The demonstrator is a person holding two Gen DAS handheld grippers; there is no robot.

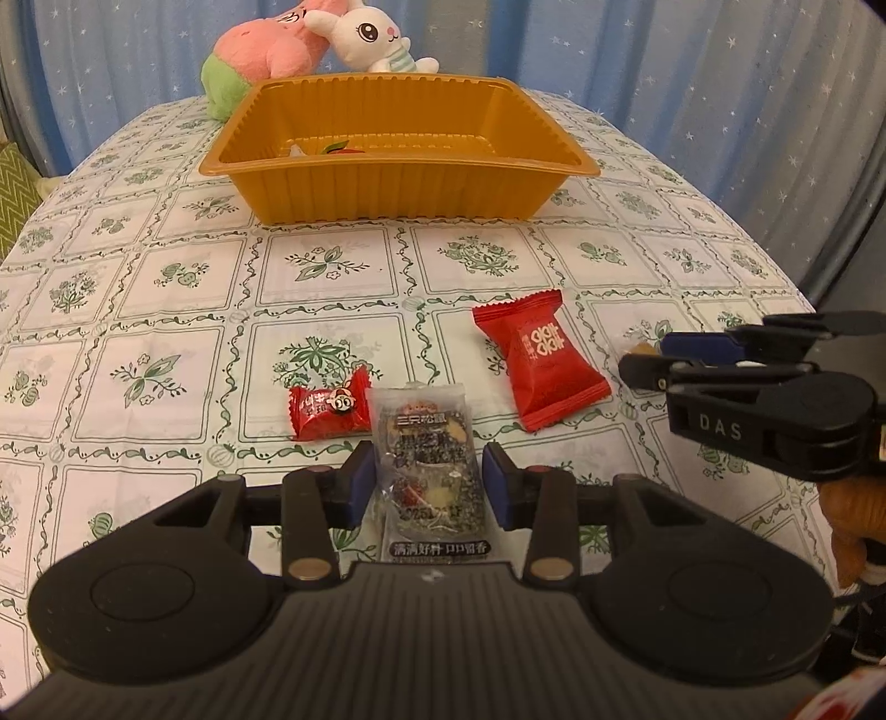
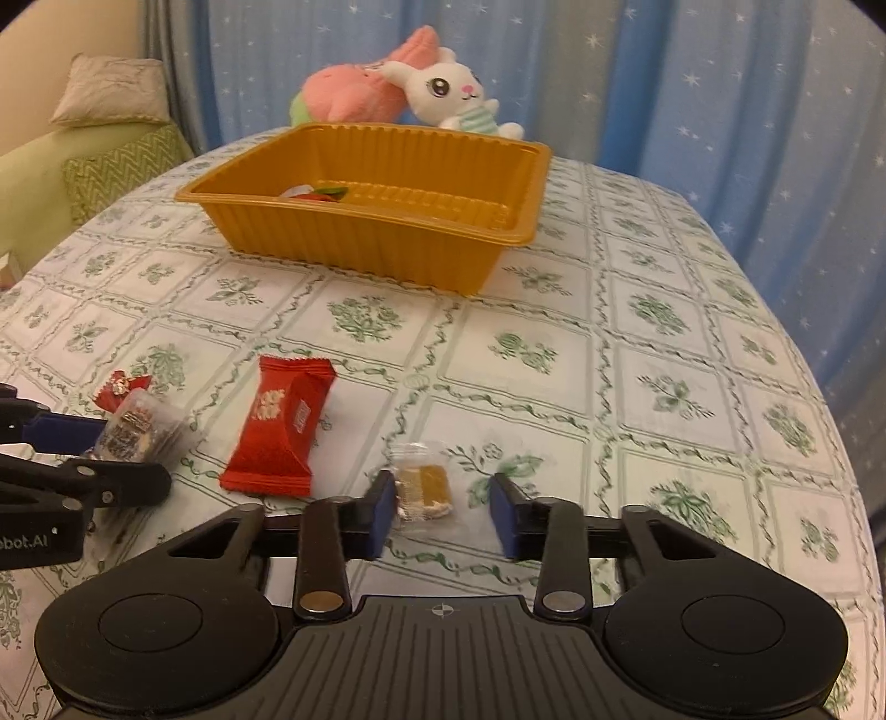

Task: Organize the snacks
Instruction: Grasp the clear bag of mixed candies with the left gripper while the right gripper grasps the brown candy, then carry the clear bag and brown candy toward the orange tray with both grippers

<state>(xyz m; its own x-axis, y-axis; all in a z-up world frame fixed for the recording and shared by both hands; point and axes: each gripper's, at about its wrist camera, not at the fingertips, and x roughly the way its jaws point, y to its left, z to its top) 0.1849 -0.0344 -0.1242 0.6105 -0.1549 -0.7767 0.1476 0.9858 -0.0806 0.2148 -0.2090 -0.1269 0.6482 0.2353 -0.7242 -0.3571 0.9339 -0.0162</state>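
My left gripper [image 1: 427, 482] is shut on a clear packet of dark seed-and-nut snack [image 1: 426, 443], both blue pads against its sides, low over the table. From the right wrist view that packet [image 2: 138, 429] shows between the left gripper's [image 2: 111, 454] fingers. My right gripper [image 2: 443, 512] straddles a small clear packet with a brown candy [image 2: 423, 487]. Its left pad touches the wrapper, while a gap shows at the right pad. A big red packet [image 1: 540, 360] [image 2: 279, 432] and a small red candy [image 1: 326, 410] [image 2: 119, 385] lie on the cloth between the grippers.
An orange plastic tray [image 1: 398, 166] [image 2: 354, 207] stands at the table's far side with a couple of snacks [image 1: 332, 148] inside. Plush toys [image 1: 310, 44] sit behind it by the blue curtain. A green cushion [image 2: 111, 160] lies off the table's left edge.
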